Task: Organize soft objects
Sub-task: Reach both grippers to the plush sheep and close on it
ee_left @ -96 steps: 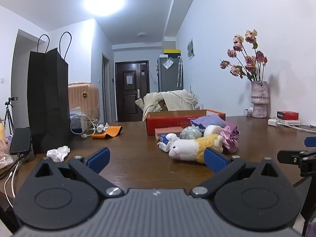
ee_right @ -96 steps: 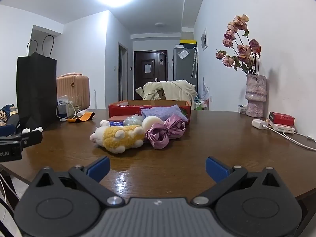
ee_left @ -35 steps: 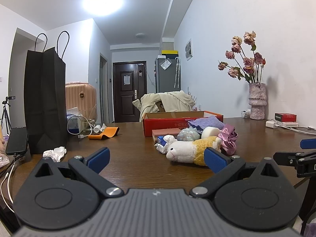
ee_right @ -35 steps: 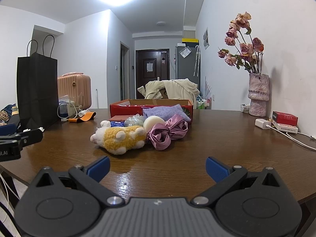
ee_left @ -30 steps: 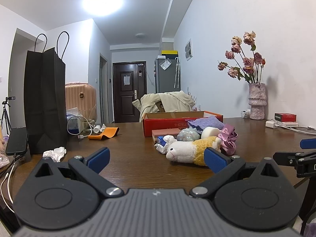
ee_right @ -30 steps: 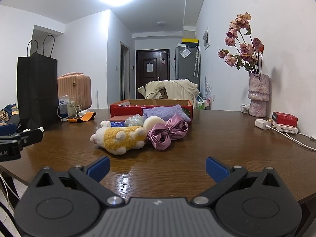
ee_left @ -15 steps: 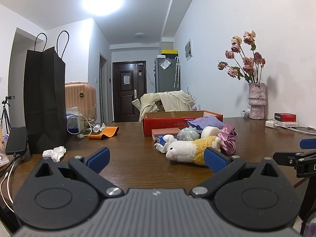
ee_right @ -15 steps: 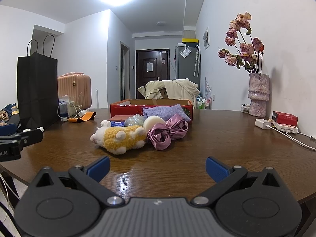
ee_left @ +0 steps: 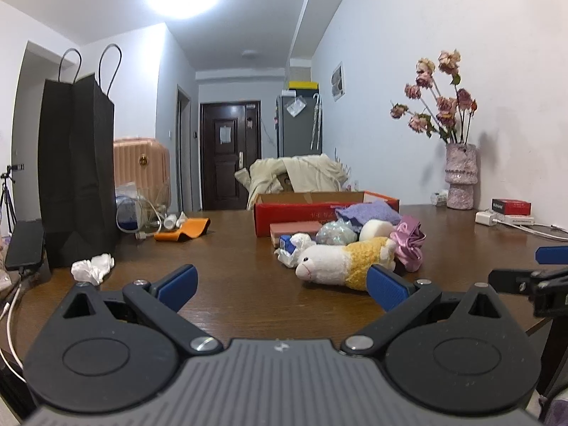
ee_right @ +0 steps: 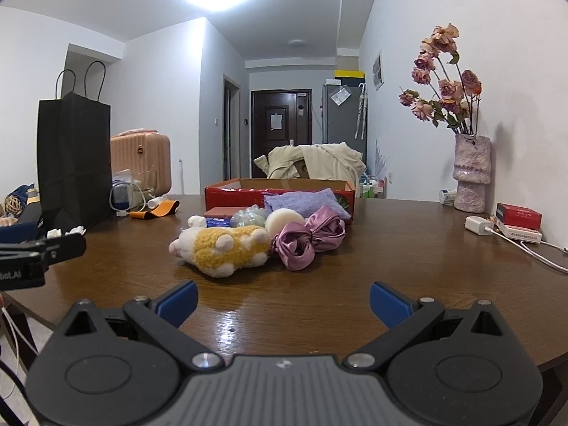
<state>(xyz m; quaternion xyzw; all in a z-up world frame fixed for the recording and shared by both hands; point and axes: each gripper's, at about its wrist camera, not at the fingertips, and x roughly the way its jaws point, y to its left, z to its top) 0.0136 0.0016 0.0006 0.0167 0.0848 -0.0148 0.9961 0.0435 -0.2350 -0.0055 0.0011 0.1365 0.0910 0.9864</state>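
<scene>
A pile of soft things lies mid-table in front of a red cardboard box (ee_left: pixel 305 209) (ee_right: pixel 248 191): a white and yellow plush sheep (ee_left: pixel 340 262) (ee_right: pixel 223 246), a pink satin scrunchie (ee_left: pixel 408 243) (ee_right: pixel 309 236), a cream sponge ball (ee_left: pixel 376 229) (ee_right: pixel 284 222), an iridescent puff (ee_left: pixel 335 234) (ee_right: pixel 248 216) and a purple cloth (ee_left: pixel 367 211) (ee_right: pixel 301 200) draped on the box's rim. My left gripper (ee_left: pixel 280 285) is open near the table's front edge, short of the sheep. My right gripper (ee_right: pixel 284 300) is open too, with bare wood between its pads.
A tall black paper bag (ee_left: pixel 76 174) (ee_right: pixel 72 163) stands at the left with crumpled tissue (ee_left: pixel 92 268) beside it. An orange strap (ee_left: pixel 183 232), cables and a charger (ee_right: pixel 479 225) lie about. A vase of dried roses (ee_right: pixel 472 181) and a red packet (ee_right: pixel 518 214) stand by the right wall.
Almost nothing differs over the last second; both grippers stay open and hover at the table's front. Since 3.2 s ago both views have shifted very slightly.
</scene>
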